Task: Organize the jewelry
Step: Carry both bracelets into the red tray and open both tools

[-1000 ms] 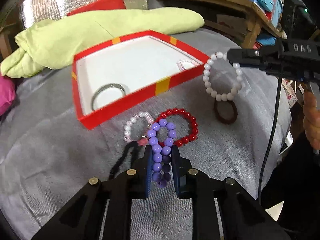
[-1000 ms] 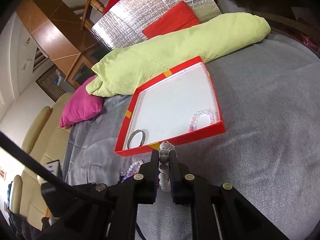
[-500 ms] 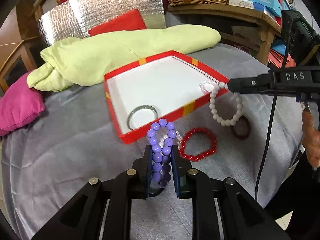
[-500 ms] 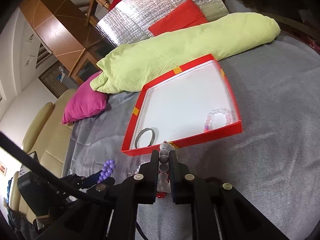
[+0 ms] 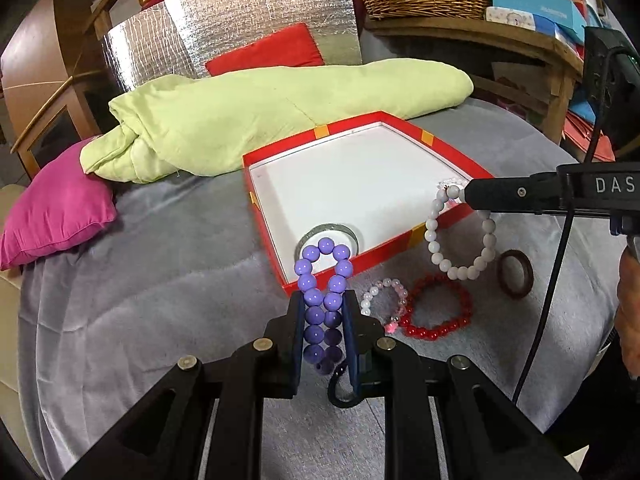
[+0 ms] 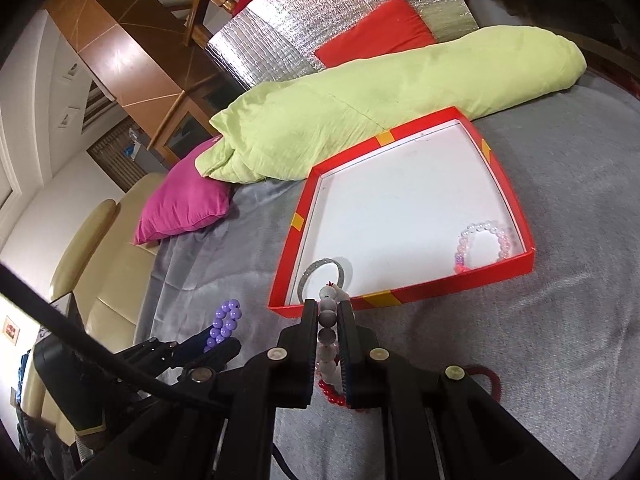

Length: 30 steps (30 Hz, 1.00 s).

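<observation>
Left tool [image 5: 323,322] clenched on a purple bead bracelet [image 5: 323,280], loop standing upright between the fingers, raised just off the near-left corner of the red box [image 5: 404,240]. Right tool [image 6: 329,334] clamped on a white bead bracelet [image 5: 460,236], which hangs from the tip just outside the box's near wall, toward its right corner, clear of the grey cover [image 5: 160,300] below.

Shallow red walls with yellow tape patches, white floor, top open all round. Far wall close against a rolled pale-green blanket [image 5: 280,120]; a magenta cushion [image 5: 56,216] well to the left of the box. Broad bare stretch of grey cover left of the box and also to its right in the right wrist view; near side crowded with loose pieces.

Inside the box: a silvery bangle [image 6: 325,276] lying flat in the near-left corner, a pale pink and clear bead bracelet [image 6: 484,244] in the near-right corner, the rest of the white floor bare.

Outside, just before the near wall: a small pink-white bead bracelet [image 5: 386,304] touching a red bead bracelet [image 5: 438,312], and a dark brown ring [image 5: 516,274] further right. A black loop [image 5: 340,388] partly hidden under the left tool's fingers.

Purple beads round, glossy, evenly sized, two rows pressed together in the grip. White beads matte, round, strung in a full circle.
</observation>
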Motion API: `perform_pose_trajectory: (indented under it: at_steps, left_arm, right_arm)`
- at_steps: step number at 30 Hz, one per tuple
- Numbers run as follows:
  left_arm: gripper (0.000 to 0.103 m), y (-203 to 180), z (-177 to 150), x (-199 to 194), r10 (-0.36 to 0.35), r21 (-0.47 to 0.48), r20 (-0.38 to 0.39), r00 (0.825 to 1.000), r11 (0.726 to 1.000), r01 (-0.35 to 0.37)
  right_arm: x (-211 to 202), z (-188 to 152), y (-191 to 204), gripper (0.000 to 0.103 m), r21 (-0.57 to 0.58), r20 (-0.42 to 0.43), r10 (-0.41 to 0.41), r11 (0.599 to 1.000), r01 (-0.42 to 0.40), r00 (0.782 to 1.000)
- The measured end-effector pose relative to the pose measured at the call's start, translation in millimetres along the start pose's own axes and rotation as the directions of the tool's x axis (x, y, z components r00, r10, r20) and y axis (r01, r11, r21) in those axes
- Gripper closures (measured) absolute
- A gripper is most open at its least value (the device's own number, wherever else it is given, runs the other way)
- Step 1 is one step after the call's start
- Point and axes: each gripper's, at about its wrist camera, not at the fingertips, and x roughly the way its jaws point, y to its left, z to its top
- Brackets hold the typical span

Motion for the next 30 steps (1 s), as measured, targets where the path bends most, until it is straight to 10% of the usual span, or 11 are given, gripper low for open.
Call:
perform_pose_trajectory:
  at_steps: [16, 30]
  left_arm:
    - [0.084, 19.0, 22.3, 8.2, 0.031, -0.088, 0.057, 0.998, 0.996, -0.026]
    - [0.084, 45.0, 55.8, 63.9, -0.092, -0.219, 0.079, 0.993, 0.970, 0.107]
  right_arm:
    - [-5.0, 24.0, -0.1, 0.092, 0.024, 0.091, 0.016, 1.000, -0.019, 0.996]
    - [31.0, 56.8, -20.1, 0.092, 0.102, 0.093, -0.006, 0.995, -0.003, 0.996]
